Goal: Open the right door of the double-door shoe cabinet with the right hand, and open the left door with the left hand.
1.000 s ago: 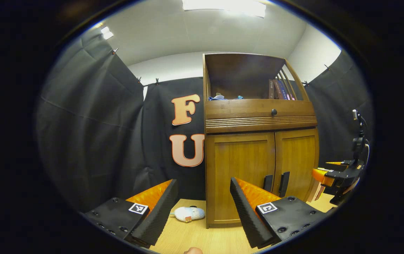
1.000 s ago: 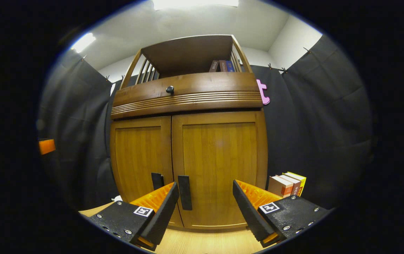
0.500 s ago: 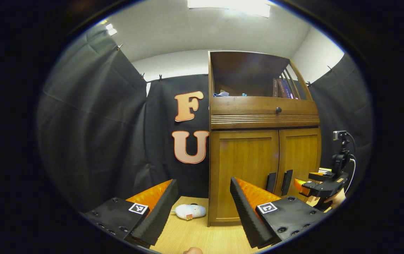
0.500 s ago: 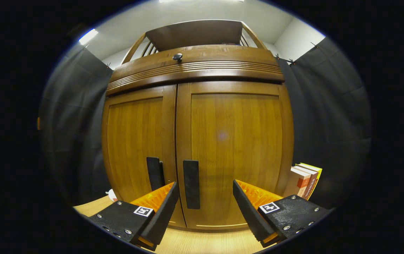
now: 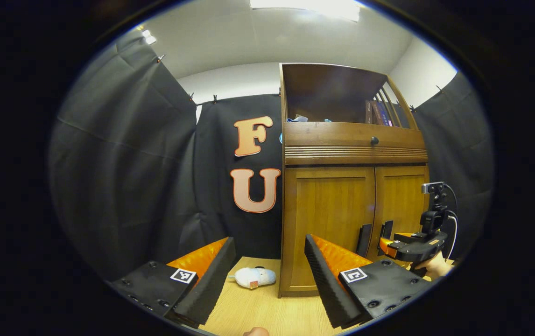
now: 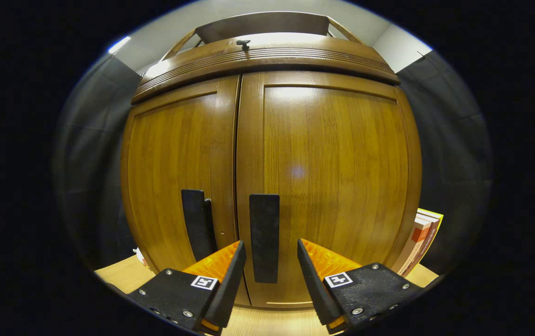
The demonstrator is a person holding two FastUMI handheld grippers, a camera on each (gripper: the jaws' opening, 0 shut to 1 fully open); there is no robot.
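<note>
No words or numbers can be read from where I stand. The nearest thing to a sign is a small square black-and-white marker (image 5: 183, 275) on each finger base of the left gripper (image 5: 268, 239), and the same kind of coded square (image 6: 203, 282) on each finger base of the right gripper (image 6: 271, 242); these are block patterns, not lettering. The spines of the shelf books (image 5: 377, 113) in the top of the shoe cabinet (image 5: 328, 219) carry print too small to make out. The standing books (image 6: 424, 238) beside the cabinet show coloured bands with lettering too blurred to read.
</note>
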